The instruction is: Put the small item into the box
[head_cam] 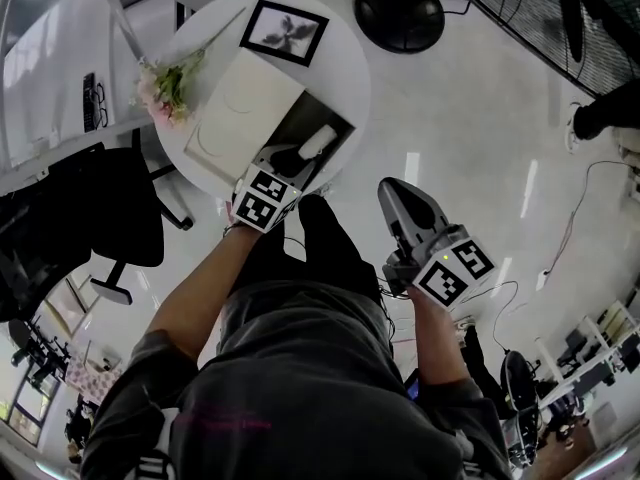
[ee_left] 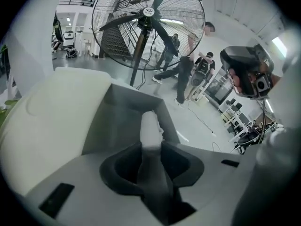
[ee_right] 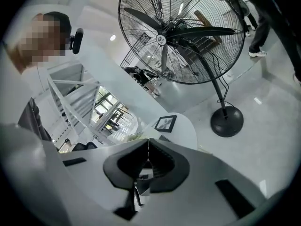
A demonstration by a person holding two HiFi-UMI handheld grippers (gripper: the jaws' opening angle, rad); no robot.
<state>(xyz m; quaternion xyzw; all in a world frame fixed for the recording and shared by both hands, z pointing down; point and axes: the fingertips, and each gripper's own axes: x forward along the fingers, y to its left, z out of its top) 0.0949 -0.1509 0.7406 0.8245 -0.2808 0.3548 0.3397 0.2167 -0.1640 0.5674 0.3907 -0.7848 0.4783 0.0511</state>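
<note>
Here the left gripper (head_cam: 293,158) clamps the small item (ee_left: 150,126), long axis along its jaws, just over the open box (ee_left: 122,112). Right gripper (ee_right: 148,149): closed, empty, well apart.

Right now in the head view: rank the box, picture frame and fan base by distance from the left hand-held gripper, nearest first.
1. Box: directly at the left hand-held gripper, at the near edge of the round table.
2. Picture frame: far side of the table, beyond the box.
3. Fan base: on the floor past the table, off to the right.
</note>
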